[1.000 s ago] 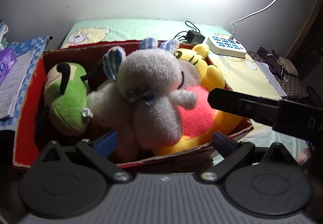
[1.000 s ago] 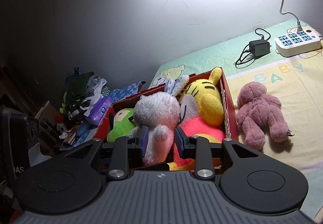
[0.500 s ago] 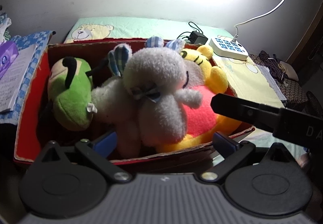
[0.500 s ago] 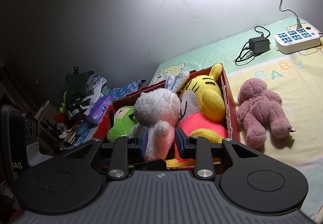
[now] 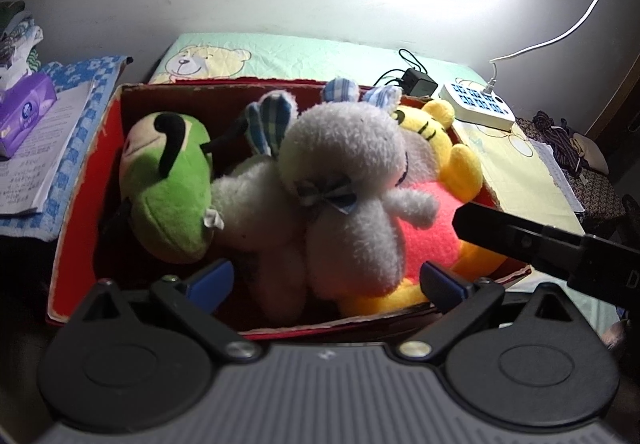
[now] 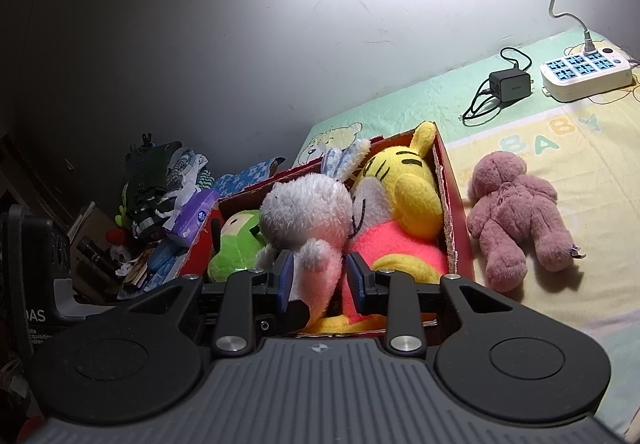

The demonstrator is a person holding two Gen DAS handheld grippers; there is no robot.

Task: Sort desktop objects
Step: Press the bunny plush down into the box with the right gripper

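Note:
A red cardboard box (image 5: 80, 204) holds a green dog plush (image 5: 168, 184), a white plush (image 5: 256, 212) and a yellow tiger plush (image 5: 440, 136) with a pink belly. A grey rabbit plush (image 5: 344, 172) with plaid ears lies on top of them. My right gripper (image 6: 320, 278) is shut on the grey rabbit (image 6: 304, 220), its blue pads (image 6: 286, 276) pressing a lower limb. My left gripper (image 5: 326, 282) hangs open at the box's near wall, holding nothing. A pink bear plush (image 6: 516, 216) lies face down on the mat, right of the box (image 6: 448, 204).
A white power strip (image 6: 584, 72) and a black charger (image 6: 510, 84) lie on the baby mat (image 6: 560, 140) near the wall. Left of the box are a purple tissue pack (image 5: 24, 108), papers (image 5: 36, 156) and a clutter pile (image 6: 160, 184). The right tool's black side (image 5: 520, 240) crosses the box's right corner.
In the left wrist view the grey rabbit and the right tool have drifted slightly right and down against the box. Finger gaps on both grippers are unchanged.

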